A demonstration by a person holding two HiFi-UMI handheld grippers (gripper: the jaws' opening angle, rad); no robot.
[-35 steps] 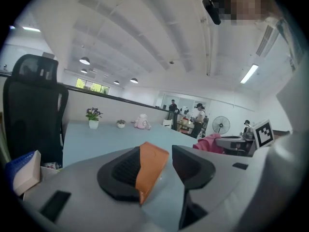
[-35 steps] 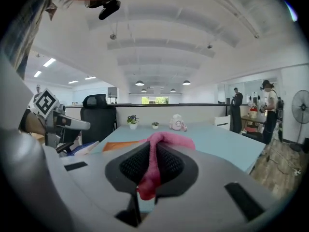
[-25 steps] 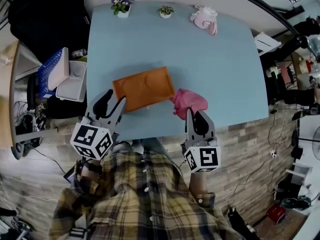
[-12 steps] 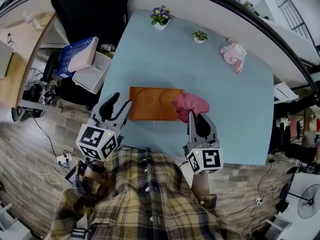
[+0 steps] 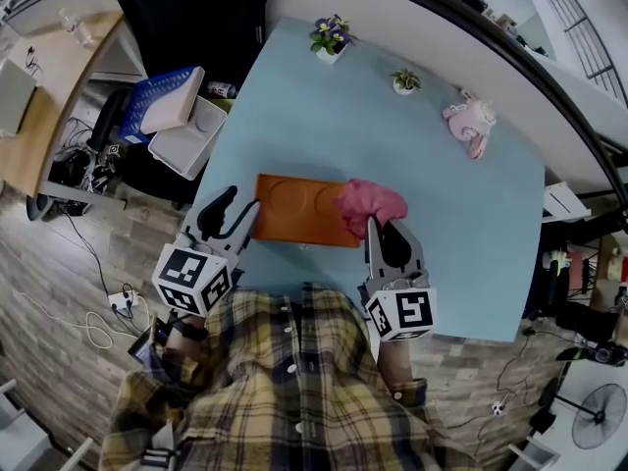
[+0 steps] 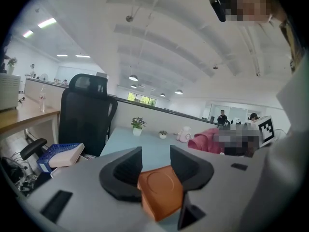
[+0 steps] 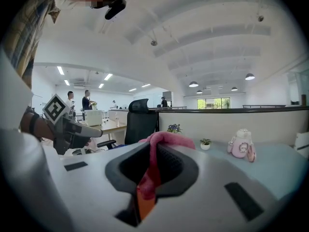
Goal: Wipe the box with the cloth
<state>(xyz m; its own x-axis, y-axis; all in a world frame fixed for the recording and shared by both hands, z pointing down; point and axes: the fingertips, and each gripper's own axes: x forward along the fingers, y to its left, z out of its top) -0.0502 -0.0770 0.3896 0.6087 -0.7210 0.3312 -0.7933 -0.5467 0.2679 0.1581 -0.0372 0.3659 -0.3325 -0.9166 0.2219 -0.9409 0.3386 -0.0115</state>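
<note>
Cloth [image 5: 371, 202] pinched in the right gripper [image 5: 378, 232] sits on the right end of the orange box [image 5: 299, 209], which runs left along the table [image 5: 324, 116] to the left gripper [image 5: 231, 216], whose spread jaws, just now closing slightly, flank its near-left corner without pressing.

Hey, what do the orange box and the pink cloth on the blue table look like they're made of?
Orange box: probably moulded plastic, smooth and matte. The signs are its uniform colour and the shallow round recesses pressed into its top. Coated wood can't be ruled out.
Pink cloth: soft fabric, perhaps microfibre, with a matte finish. It bunches into loose, rounded folds.
</note>
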